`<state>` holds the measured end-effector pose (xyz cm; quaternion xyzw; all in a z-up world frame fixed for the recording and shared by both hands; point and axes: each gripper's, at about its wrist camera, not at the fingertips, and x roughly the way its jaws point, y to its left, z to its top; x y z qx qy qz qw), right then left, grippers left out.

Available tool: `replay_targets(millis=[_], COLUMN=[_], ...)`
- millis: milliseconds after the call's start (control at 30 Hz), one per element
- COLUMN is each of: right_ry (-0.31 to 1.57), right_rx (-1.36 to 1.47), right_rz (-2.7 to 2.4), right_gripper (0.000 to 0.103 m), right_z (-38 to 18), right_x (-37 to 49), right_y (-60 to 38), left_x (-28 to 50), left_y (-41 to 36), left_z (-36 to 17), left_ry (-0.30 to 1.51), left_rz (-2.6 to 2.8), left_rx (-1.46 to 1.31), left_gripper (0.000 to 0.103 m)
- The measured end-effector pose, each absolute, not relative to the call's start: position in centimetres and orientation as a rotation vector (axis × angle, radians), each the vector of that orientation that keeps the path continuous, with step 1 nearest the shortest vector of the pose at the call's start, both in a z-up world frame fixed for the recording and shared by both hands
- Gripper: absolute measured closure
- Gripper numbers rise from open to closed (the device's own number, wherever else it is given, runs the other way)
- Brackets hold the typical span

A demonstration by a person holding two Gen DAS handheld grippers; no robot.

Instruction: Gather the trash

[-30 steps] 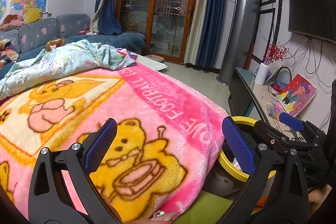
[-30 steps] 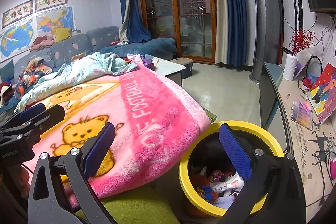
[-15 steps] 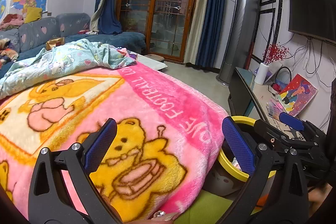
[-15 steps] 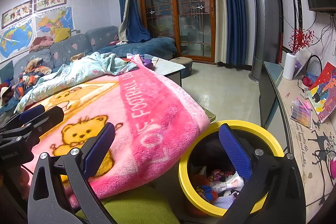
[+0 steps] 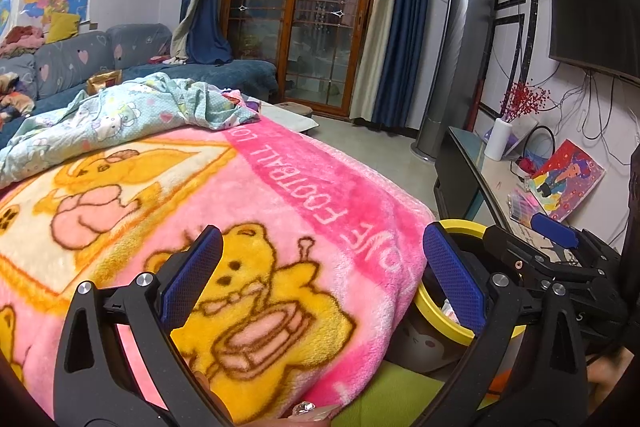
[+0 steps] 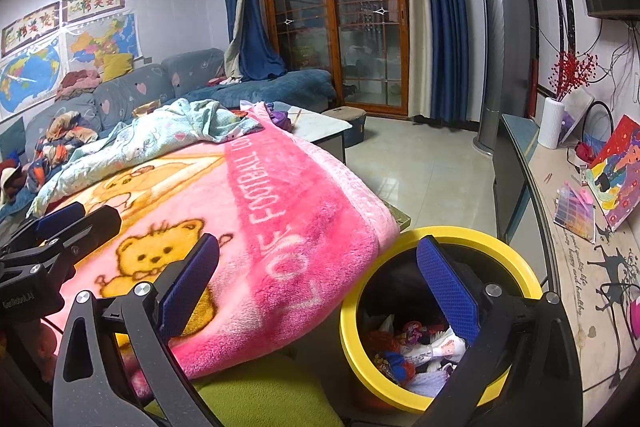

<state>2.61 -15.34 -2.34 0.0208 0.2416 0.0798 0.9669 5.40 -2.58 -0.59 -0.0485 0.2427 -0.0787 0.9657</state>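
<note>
**A:** Left wrist view: the left hand-held gripper (image 5: 320,275) is spread wide with nothing in it, hovering over the pink bear blanket (image 5: 248,227). No loose trash on the blanket that I can spot. The yellow-rimmed bin (image 5: 460,229) peeks out just beside its edge.

**B:** Right wrist view: the right hand-held gripper (image 6: 320,279) is wide apart and empty too, above the bin (image 6: 492,243). Wrappers (image 6: 424,347) are already piled inside, so collecting looks mostly done, maybe finished. Clutter further back is too small to judge.
</note>
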Motion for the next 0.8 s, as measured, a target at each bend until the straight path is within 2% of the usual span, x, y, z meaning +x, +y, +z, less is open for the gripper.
replay_targets(millis=[800], right_ry=[0.491], right_rx=[0.045], right_rz=[0.152], right_gripper=[0.007], right_z=[-2.6], right_x=[2.7], right_y=[-15.5], left_x=[5.5], left_y=[-2.3], left_z=[-1.7], left_ry=[0.520], left_rz=[-0.148], left_rx=[-0.107], left_gripper=[0.011])
